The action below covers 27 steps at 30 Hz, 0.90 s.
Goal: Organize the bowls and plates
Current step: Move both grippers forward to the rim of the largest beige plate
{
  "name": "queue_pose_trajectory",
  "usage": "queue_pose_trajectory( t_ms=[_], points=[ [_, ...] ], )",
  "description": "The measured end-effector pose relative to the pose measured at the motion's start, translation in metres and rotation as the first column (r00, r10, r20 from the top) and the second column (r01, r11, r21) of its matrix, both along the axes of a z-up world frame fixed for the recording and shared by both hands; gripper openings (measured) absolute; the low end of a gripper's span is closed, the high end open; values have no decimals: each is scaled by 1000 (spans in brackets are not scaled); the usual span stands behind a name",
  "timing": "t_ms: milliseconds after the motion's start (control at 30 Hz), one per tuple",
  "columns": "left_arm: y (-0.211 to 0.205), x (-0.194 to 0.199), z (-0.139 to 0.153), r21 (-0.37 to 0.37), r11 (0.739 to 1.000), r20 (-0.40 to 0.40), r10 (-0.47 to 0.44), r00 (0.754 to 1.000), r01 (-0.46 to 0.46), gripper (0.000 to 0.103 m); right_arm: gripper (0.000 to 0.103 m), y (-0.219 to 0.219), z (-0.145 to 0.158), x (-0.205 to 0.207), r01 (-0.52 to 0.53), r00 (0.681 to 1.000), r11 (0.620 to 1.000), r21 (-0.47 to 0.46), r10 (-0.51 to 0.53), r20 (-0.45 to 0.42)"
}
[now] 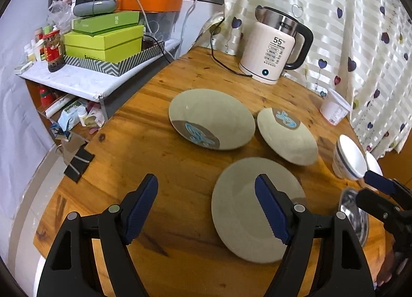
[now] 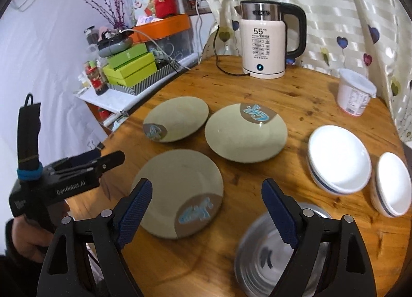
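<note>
I am holding my left gripper (image 1: pixel 206 209) and my right gripper (image 2: pixel 207 215) with jaws wide apart, gripping nothing. Three beige plates (image 2: pixel 177 191) are lying at 12 o'clock, the steel bowl (image 2: pixel 260 253) under my right jaws, two white bowls (image 2: pixel 340 158) at 2 o'clock, all on the wooden table (image 2: pixel 296 101).

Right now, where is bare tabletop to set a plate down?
Bare wood lies between the kettle and the two far plates, and between the kettle and the white tub. The near left table edge is bare too. By the white bowls and steel bowl it is crowded.
</note>
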<state>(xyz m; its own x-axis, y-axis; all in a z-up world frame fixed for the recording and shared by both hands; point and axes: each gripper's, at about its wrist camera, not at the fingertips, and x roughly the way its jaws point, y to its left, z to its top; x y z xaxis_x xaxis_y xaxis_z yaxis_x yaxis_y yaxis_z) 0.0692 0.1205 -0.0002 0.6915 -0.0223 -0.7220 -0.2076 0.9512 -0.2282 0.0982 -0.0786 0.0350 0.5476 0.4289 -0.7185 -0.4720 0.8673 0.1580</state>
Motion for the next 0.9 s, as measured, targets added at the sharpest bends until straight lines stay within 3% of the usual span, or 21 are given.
queue_pose_trajectory(
  t_ms=[233, 567, 900],
  points=[
    [21, 22, -5, -32, 999, -6, 33, 999, -33, 70, 81, 21, 2, 37, -46, 998, 998, 30, 47, -45],
    [46, 54, -18, -107, 992, -14, 71, 997, -72, 69, 74, 63, -12, 116, -147, 977, 988, 51, 153, -149],
    [64, 75, -40, -186, 977, -50, 100, 994, -107, 69, 54, 92, -49, 173, -199, 947, 979, 34, 201, -252]
  ],
)
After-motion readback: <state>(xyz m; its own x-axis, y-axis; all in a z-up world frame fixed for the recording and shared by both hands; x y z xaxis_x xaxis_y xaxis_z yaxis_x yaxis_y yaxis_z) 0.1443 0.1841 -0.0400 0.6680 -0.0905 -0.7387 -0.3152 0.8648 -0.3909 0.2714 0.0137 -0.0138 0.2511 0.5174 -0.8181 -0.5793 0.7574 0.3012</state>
